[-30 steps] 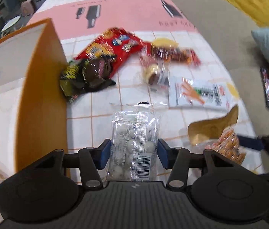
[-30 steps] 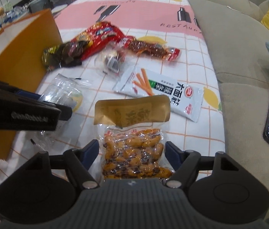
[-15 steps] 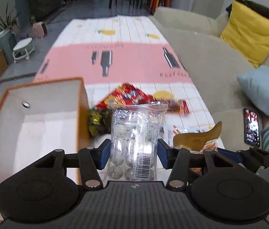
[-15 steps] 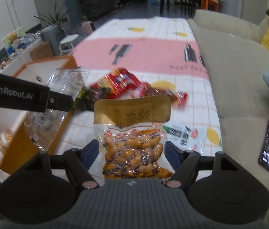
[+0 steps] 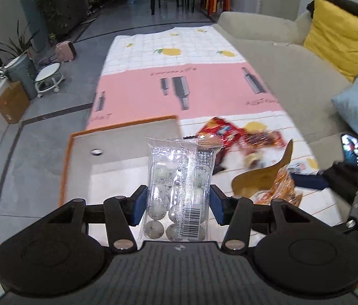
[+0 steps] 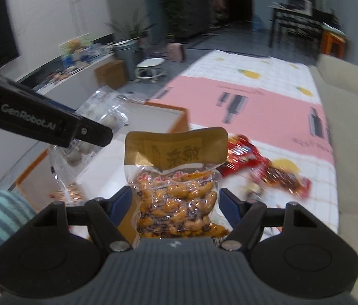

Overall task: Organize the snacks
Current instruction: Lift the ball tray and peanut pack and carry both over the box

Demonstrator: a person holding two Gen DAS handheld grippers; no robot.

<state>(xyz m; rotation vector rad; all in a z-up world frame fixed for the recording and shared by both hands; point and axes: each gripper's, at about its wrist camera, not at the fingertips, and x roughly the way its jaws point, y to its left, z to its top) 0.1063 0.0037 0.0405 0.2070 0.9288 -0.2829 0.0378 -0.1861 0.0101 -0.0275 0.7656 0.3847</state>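
My left gripper point(image 5: 177, 204) is shut on a clear pack of white balls point(image 5: 179, 183) and holds it upright in the air over the orange-rimmed white box point(image 5: 118, 162). My right gripper point(image 6: 175, 207) is shut on a gold-topped bag of orange peanuts point(image 6: 176, 188), held above the box's right side; that bag also shows in the left wrist view point(image 5: 267, 180). The left gripper and its pack point(image 6: 97, 124) show at the left of the right wrist view. More snacks lie on the cloth: a red bag point(image 5: 219, 129) and a dark red packet point(image 6: 285, 178).
The pink and white tablecloth point(image 5: 204, 89) covers the long table. A beige sofa point(image 5: 293, 58) with a yellow cushion point(image 5: 339, 33) and a blue one runs along the right. A phone point(image 5: 351, 150) lies on the sofa. Another snack pack point(image 6: 69, 190) lies in the box.
Both grippers have risen from the table with their packs and moved left toward the box. The views now look along the room rather than down at the cloth.
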